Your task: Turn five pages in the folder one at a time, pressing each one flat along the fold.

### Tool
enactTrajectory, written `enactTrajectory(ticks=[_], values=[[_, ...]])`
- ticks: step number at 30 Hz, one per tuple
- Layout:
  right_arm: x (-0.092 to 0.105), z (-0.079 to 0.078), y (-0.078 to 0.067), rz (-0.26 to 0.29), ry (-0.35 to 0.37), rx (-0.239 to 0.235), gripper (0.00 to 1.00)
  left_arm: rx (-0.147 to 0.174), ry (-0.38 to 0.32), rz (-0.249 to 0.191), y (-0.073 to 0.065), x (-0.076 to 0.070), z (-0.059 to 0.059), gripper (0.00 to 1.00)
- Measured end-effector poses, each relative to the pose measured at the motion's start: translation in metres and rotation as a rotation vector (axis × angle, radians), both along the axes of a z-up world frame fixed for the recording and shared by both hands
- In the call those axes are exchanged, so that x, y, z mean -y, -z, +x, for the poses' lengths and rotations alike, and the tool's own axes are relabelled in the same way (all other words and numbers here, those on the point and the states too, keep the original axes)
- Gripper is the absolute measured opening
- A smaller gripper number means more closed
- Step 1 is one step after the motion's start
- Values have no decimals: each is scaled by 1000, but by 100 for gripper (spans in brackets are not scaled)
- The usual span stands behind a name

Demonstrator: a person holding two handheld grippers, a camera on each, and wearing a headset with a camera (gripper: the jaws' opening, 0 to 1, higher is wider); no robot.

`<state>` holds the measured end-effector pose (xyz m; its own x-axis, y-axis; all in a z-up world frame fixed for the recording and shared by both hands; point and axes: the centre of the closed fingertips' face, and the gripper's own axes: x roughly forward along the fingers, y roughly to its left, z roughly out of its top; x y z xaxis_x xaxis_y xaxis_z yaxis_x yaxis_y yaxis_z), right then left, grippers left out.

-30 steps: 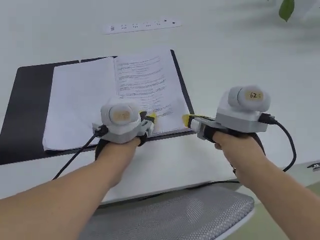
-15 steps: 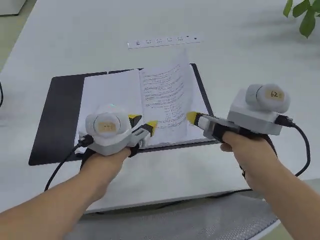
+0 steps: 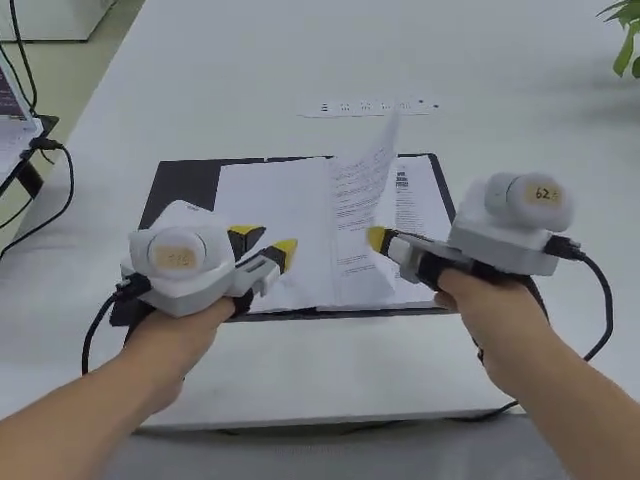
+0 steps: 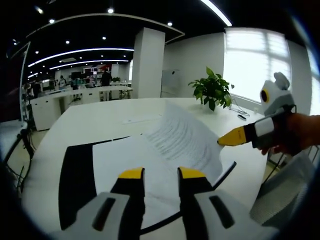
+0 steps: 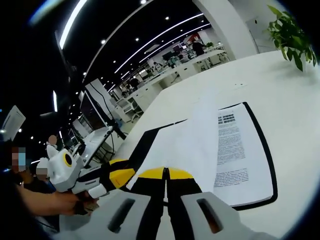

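One black folder (image 3: 180, 182) lay open on the white table (image 3: 300, 50). Of two grippers, the right gripper (image 3: 377, 240), jaws closed, pinched one raised page (image 3: 362, 205) by its lower edge. The left gripper (image 3: 266, 240), jaws narrowly parted and empty, hovered above the folder's left half.

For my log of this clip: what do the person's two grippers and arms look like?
The left gripper and right gripper each have a pale grey boxy body with a domed cap, and black jaws tipped yellow. The right cap's label reads 62; the left one's is too faint to read. A black cable runs from each. The forearms are bare, without sleeves.
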<state>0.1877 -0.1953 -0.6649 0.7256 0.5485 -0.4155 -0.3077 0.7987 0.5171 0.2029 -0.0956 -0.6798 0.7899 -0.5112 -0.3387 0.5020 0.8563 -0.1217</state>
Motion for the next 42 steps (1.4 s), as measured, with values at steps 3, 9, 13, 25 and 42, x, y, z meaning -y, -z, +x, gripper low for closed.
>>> enactTrajectory(ticks=[3, 9, 13, 25, 42], values=[[-19, -1, -3, -7, -28, 1, 0, 5, -24, -21, -4, -12, -4, 25], [-56, -1, -6, -22, -84, 9, 0, 28, -43, -44, -14, -32, -7, 25], [-82, -5, -2, -83, -145, 17, 0, 46, -59, -57, -22, -45, -8, 25], [-144, 1, 12, -180, -226, 56, 0, 42, -111, -62, -18, -84, -12, 24], [-183, 4, 59, -241, -267, -29, 0, 16, -163, -61, -7, -121, -17, 23]])
